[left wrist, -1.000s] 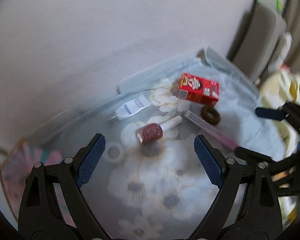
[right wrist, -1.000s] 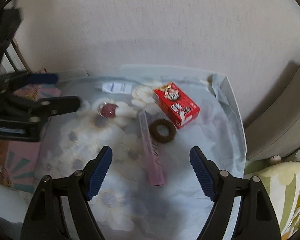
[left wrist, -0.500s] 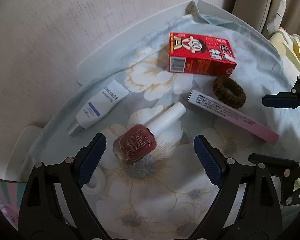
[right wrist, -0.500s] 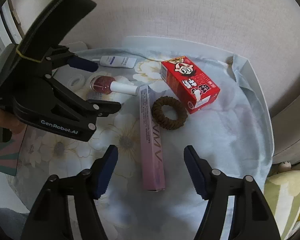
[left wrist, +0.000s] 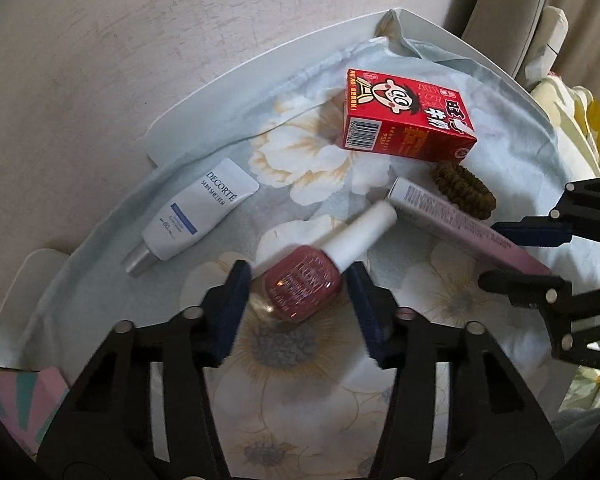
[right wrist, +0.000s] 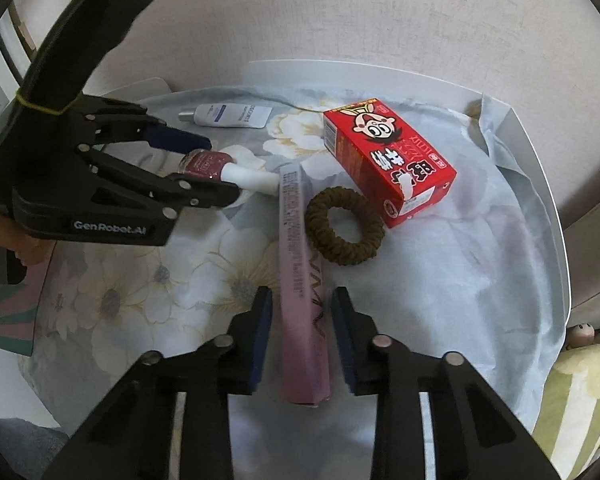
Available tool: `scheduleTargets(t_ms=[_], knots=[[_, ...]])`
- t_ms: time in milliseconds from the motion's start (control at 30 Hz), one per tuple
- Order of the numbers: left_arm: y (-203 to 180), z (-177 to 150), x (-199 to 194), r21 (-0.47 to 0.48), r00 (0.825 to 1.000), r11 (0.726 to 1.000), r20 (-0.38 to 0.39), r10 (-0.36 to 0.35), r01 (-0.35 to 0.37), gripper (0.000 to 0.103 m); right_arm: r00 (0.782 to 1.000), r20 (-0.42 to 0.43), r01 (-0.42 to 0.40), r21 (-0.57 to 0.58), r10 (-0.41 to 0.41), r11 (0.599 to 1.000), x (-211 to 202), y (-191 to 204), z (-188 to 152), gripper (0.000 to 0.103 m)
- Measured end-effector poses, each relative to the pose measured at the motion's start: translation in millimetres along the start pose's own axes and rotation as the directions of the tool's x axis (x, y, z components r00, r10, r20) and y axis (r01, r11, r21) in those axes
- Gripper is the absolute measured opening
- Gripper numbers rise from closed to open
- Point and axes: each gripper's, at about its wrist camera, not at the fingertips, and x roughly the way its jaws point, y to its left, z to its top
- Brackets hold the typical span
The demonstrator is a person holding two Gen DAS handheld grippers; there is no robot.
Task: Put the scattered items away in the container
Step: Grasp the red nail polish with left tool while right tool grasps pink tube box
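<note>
A dark red nail polish bottle (left wrist: 300,288) with a white cap lies on the floral cloth (left wrist: 308,380). My left gripper (left wrist: 300,280) straddles it with jaws closing, and thin gaps still show beside the glass. A long pink box (right wrist: 304,320) lies between the pads of my right gripper (right wrist: 302,308). Those jaws are closing too, with a narrow gap on each side. A red drink carton (right wrist: 388,168), a brown hair tie (right wrist: 344,228) and a white tube (left wrist: 196,212) lie farther back.
The cloth covers a white tray (right wrist: 540,168) against a pale wall. A pink patterned sheet (left wrist: 16,400) lies at the near left. A yellow and white quilt (right wrist: 580,400) is beyond the tray's right edge. A hand (right wrist: 24,240) holds the left gripper (right wrist: 220,168).
Both grippers came down toward the cloth and their jaws narrowed, the left around the nail polish bottle and the right around the pink box. The bottle shifted slightly between the left pads.
</note>
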Motion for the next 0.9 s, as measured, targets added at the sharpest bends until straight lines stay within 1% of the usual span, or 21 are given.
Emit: scheduleTargets(t_ms=[133, 267, 367, 700, 900], knots=[[2, -1, -1, -0.013, 1.0, 1.0, -0.004, -0.003, 0.003, 0.043, 1.0, 0.0, -0.016, 0.018, 0.016, 1.0, -1, -4, 1, 0.018], [4, -3, -2, -0.022, 1.0, 1.0, -0.003, -0.007, 0.007, 0.042, 1.0, -0.002, -0.018, 0.018, 0.018, 1.0, 0, -4, 2, 0.017], [7, -4, -3, -0.042, 1.0, 0.999, -0.004, -0.022, 0.022, 0.042, 1.0, -0.001, -0.017, 0.029, 0.017, 0.999, 0, -2, 1, 0.013], [13, -9, -12, -0.078, 0.999, 0.996, -0.006, -0.041, 0.041, 0.042, 0.999, 0.024, -0.029, 0.049, 0.028, 0.998, -10, 0, 2, 0.013], [20, -9, -29, -0.107, 0.999, 0.994, 0.013, -0.035, 0.036, 0.042, 0.998, 0.046, -0.04, 0.072, 0.037, 0.997, -19, -1, 5, 0.013]])
